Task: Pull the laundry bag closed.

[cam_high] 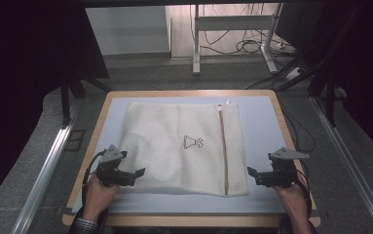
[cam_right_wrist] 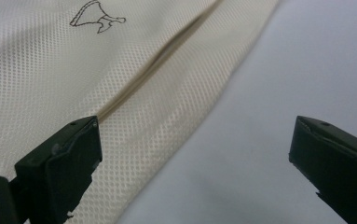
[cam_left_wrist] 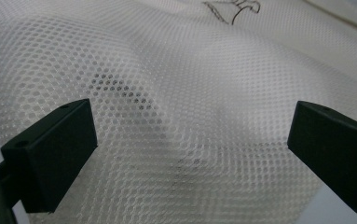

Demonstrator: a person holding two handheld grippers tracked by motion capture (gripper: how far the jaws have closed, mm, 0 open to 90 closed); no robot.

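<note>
A cream mesh laundry bag (cam_high: 174, 146) lies flat on the pale blue tabletop (cam_high: 262, 122). A zipper (cam_high: 223, 151) runs along its right side, and a small dress logo (cam_high: 193, 142) is printed in the middle. My left gripper (cam_high: 136, 173) hovers open over the bag's near left corner, with mesh (cam_left_wrist: 176, 70) spread under its wide jaws (cam_left_wrist: 192, 135). My right gripper (cam_high: 252, 175) stands open at the bag's near right edge. One of its jaws is above the mesh (cam_right_wrist: 73, 70) near the zipper (cam_right_wrist: 167, 51), the other above bare table (cam_right_wrist: 283, 70). Nothing is gripped.
The tabletop has a wooden rim (cam_high: 101, 117). Metal rails (cam_high: 43, 170) run along the floor on both sides. Beyond the far edge stand white desk legs (cam_high: 196, 44) with loose cables (cam_high: 242, 46) on the floor. Dark stands (cam_high: 67, 97) flank the table.
</note>
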